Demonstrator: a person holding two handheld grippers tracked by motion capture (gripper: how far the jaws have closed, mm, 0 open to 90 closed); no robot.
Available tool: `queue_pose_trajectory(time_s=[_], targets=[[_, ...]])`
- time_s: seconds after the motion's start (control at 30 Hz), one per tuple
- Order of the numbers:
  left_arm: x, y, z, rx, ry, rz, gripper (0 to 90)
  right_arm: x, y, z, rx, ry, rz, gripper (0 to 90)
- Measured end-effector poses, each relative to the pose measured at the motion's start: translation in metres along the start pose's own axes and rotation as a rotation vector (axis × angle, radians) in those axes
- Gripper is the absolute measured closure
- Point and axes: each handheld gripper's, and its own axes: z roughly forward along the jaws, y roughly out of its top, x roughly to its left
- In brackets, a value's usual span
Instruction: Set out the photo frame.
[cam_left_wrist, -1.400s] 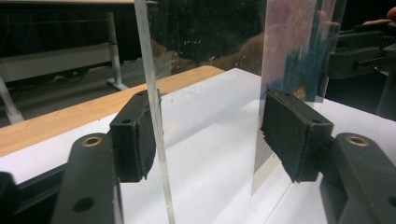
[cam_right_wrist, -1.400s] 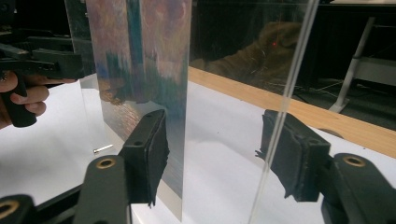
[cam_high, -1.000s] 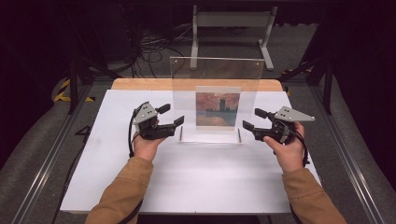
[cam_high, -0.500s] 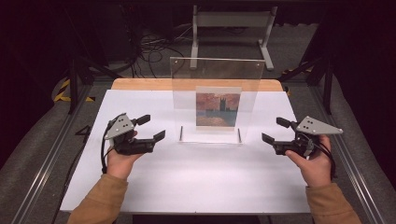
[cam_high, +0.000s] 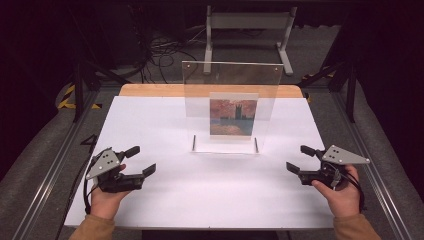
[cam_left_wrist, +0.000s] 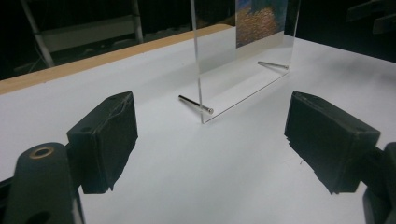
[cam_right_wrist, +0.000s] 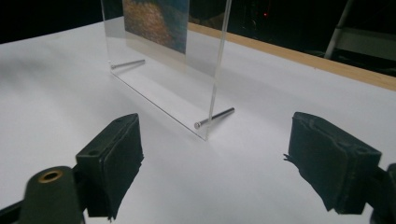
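a clear acrylic frame (cam_high: 231, 107) stands upright near the middle of a white table (cam_high: 210, 195), a little toward the far side, resting on two thin metal pins (cam_high: 194, 142) that stick out at its lower corners. a small picture (cam_high: 233, 116) of a building under a reddish sky sits inside the frame. the left gripper (cam_high: 140, 161) is held in a hand (cam_high: 107, 192) near the front left of the table, well apart from the frame, its jaws wide with nothing between them. the right gripper (cam_high: 300, 159) is held in the other hand (cam_high: 342, 192) near the front right edge, also well apart from the frame, jaws wide and empty. in the left gripper view the frame's near corner and one pin (cam_left_wrist: 196, 104) lie ahead between the black pads (cam_left_wrist: 105, 140). in the right gripper view the frame's edge (cam_right_wrist: 217, 70) and a pin (cam_right_wrist: 215, 117) stand ahead between its pads (cam_right_wrist: 114, 158). a wooden strip (cam_high: 150, 90) runs along the table's far edge.
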Motion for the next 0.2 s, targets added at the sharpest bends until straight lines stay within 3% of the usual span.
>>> queue_pose_trajectory(time_s=[0.07,0.2], targets=[[0.0023,-0.0027,-0.0016,0.016,0.000,-0.001,17.3,0.0001,-0.0052,0.0014,-0.008,-0.009,0.003,19.0],[0.0041,-0.0069,-0.0013,0.005,0.000,-0.013,16.6,-0.0014,-0.0124,0.0036,-0.024,-0.017,0.014,18.5]])
